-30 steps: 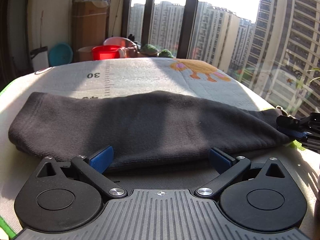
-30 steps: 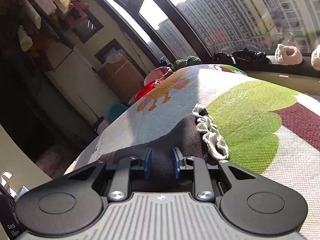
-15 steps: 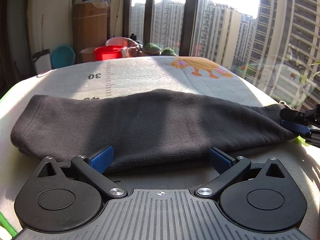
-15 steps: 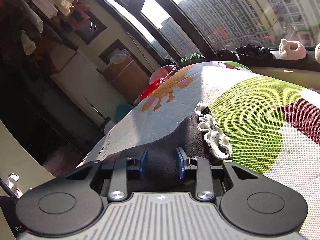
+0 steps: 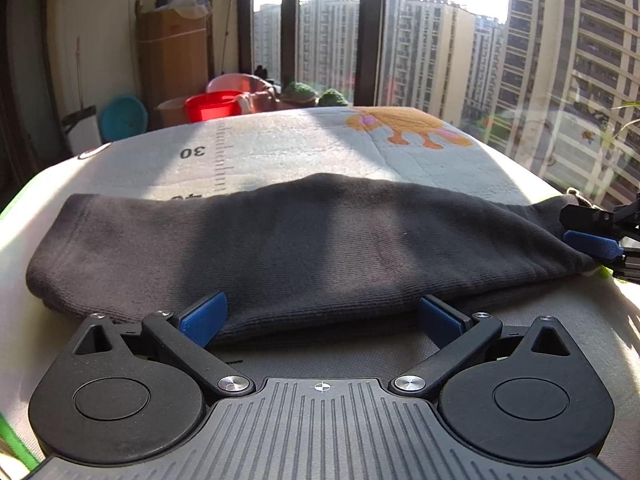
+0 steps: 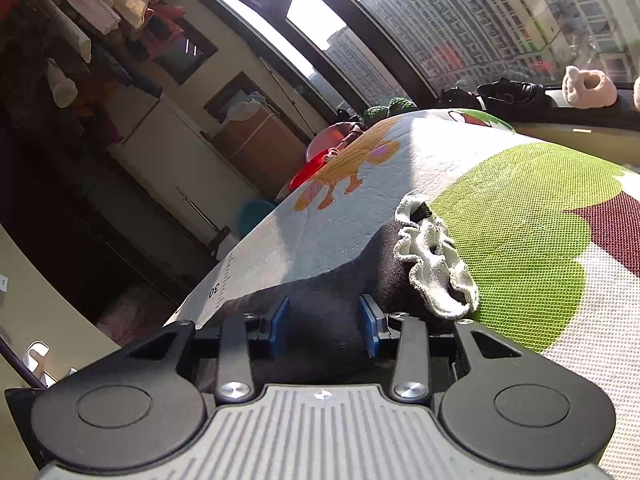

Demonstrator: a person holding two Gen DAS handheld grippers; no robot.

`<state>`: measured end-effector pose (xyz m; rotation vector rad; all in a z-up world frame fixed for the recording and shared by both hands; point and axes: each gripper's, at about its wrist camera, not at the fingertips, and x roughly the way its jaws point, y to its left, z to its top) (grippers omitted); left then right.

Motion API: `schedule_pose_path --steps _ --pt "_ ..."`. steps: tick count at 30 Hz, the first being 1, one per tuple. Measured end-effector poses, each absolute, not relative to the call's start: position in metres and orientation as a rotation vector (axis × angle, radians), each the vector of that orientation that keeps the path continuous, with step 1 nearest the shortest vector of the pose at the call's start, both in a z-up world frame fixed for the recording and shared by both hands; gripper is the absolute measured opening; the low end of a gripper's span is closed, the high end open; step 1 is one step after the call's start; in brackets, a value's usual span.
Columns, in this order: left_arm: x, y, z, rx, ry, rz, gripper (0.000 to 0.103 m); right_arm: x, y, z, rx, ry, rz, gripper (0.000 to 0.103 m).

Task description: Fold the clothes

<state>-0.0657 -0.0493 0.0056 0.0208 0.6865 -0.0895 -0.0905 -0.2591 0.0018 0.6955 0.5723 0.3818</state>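
Dark folded garment [image 5: 304,248] lying across printed mat [image 5: 280,148]. Left gripper [image 5: 320,316] spread wide at six o'clock, against near hem. "30" [image 5: 192,152] readable at eleven. Right gripper [image 5: 592,240] at three o'clock opening, cloth between pads.

Probably home balcony: hanging laundry [image 6: 100,4]

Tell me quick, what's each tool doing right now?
Left tool: open wide, dark folded garment edge between its fingers, not gripped.
Right tool: jaws opening, garment end between them.
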Motion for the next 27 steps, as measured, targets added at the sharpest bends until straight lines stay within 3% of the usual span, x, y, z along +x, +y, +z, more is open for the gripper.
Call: schedule_pose_path --steps 3,6,9,12,14,16,17,18,23,25,26,27 --pt "-0.078 -0.047 0.007 0.035 0.686 -0.099 0.103 -0.108 -0.253 0.002 0.685 0.569 0.414 0.056" --pt "-0.083 -0.044 0.007 0.018 0.676 -0.094 0.103 -0.113 -0.251 0.003 0.669 0.566 0.416 0.057" --pt "-0.083 -0.038 0.009 -0.013 0.661 -0.108 0.103 -0.112 -0.250 0.005 0.655 0.576 0.396 0.052" --pt "-0.090 -0.023 0.017 -0.071 0.607 -0.154 0.103 -0.118 -0.249 0.018 0.579 0.590 0.329 0.031" --pt "-0.094 -0.006 0.028 -0.080 0.546 -0.143 0.103 -0.127 -0.258 0.030 0.554 0.564 0.291 0.030" --pt "-0.096 0.012 0.041 -0.049 0.477 -0.087 0.103 -0.130 -0.272 0.040 0.520 0.557 0.221 0.046" --pt "-0.090 0.022 0.045 -0.033 0.469 -0.039 0.103 -0.131 -0.280 0.045 0.502 0.555 0.184 0.066" --pt "-0.083 0.032 0.045 -0.043 0.480 0.006 0.103 -0.130 -0.285 0.047 0.480 0.552 0.157 0.074" --pt "-0.046 0.067 0.030 -0.103 0.577 0.133 0.103 -0.110 -0.289 0.028 0.458 0.624 0.156 0.074" --pt "-0.042 0.073 0.022 -0.134 0.606 0.114 0.103 -0.101 -0.279 0.023 0.432 0.646 0.200 0.056" --pt "-0.042 0.076 0.020 -0.159 0.611 0.104 0.103 -0.096 -0.273 0.024 0.399 0.648 0.220 0.033" --pt "-0.042 0.079 0.018 -0.184 0.617 0.093 0.103 -0.091 -0.268 0.027 0.374 0.644 0.227 0.024"
